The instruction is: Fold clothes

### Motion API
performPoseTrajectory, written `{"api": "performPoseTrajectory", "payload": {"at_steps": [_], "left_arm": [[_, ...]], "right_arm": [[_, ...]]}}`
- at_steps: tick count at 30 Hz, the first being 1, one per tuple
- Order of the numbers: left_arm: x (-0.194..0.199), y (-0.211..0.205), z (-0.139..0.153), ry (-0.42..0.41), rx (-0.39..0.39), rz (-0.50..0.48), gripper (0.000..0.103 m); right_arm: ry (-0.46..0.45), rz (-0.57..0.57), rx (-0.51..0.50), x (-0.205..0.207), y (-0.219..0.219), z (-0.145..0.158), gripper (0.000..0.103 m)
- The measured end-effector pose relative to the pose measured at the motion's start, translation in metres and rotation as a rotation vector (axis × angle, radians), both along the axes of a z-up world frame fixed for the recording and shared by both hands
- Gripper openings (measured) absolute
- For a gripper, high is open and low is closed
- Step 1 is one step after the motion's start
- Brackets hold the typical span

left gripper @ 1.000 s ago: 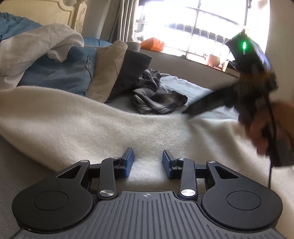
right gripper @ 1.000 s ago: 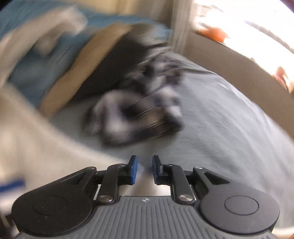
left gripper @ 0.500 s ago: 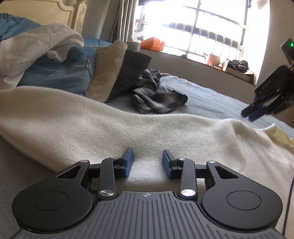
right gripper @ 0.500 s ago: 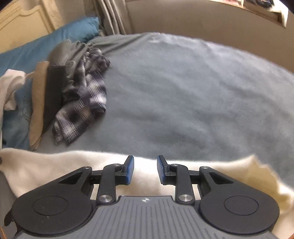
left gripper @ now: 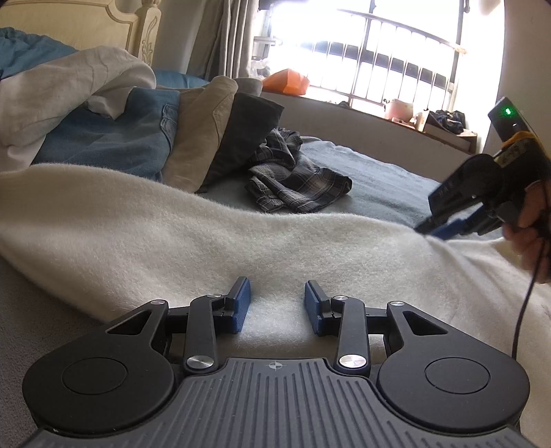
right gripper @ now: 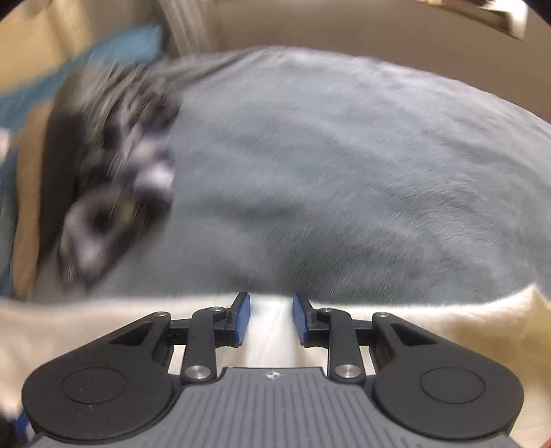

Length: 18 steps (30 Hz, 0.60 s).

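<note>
a cream fleece (left gripper: 213, 237) lies spread across the near part of the bed (left gripper: 378, 179), its far edge running left to right over the grey-blue cover. beyond that edge, well apart from both grippers, a crumpled plaid shirt (left gripper: 296, 179) sits on the cover. just left of it a row of clothes leans together: a dark grey piece (left gripper: 244, 134), a tan one (left gripper: 203, 127), jeans (left gripper: 113, 144), and a white cloth (left gripper: 65, 100) heaped over them. a cream headboard (left gripper: 103, 27) and curtains (left gripper: 227, 41) stand behind, with a barred window (left gripper: 396, 69) and an orange thing (left gripper: 286, 81) on the sill. nothing lies on the fleece between the two grippers.

the left gripper (left gripper: 277, 305) points low over the near part of the fleece, its jaws partly apart with only the nap of the fleece under the gap; the pads grip nothing.

the right gripper (left gripper: 432, 229) comes in from the right, tilted down, tips at the fleece's far edge. a hand (left gripper: 527, 234) holds its handle, a cable hanging below, a green light on top. in its own view, which is blurred on the left, the right gripper (right gripper: 270, 318) has its jaws at a narrow gap, having just been closing a little; a fold of fleece (right gripper: 272, 344) lies in the gap, but the pads do not press on it.
</note>
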<state>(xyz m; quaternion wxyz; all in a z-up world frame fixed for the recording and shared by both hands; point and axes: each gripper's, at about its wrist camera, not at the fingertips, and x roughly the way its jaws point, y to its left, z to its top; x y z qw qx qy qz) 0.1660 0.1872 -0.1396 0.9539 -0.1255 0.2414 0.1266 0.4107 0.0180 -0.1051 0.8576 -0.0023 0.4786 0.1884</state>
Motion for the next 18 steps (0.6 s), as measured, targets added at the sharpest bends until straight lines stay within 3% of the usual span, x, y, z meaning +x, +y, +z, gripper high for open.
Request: {"api": "performPoseTrajectory", "payload": {"at_steps": [5, 7, 10, 14, 18], "left_arm": [[0.0, 0.001, 0.0, -0.003, -0.011, -0.001, 0.036], [0.0, 0.001, 0.0, -0.004, -0.013, -0.001, 0.036], [0.0, 0.002, -0.001, -0.008, -0.018, -0.001, 0.036], [-0.001, 0.002, -0.001, -0.009, -0.019, 0.0, 0.036], [-0.001, 0.002, -0.001, -0.008, -0.017, 0.001, 0.036]], "right_arm": [[-0.084, -0.159, 0.166, -0.007, -0.041, 0.033, 0.026], [-0.126, -0.111, 0.159, -0.019, -0.059, 0.059, 0.026], [-0.079, -0.034, 0.128, -0.034, -0.085, 0.081, 0.026], [0.019, 0.013, -0.016, -0.049, -0.096, 0.057, 0.026], [0.054, -0.068, -0.052, -0.027, -0.1, 0.01, 0.024]]}}
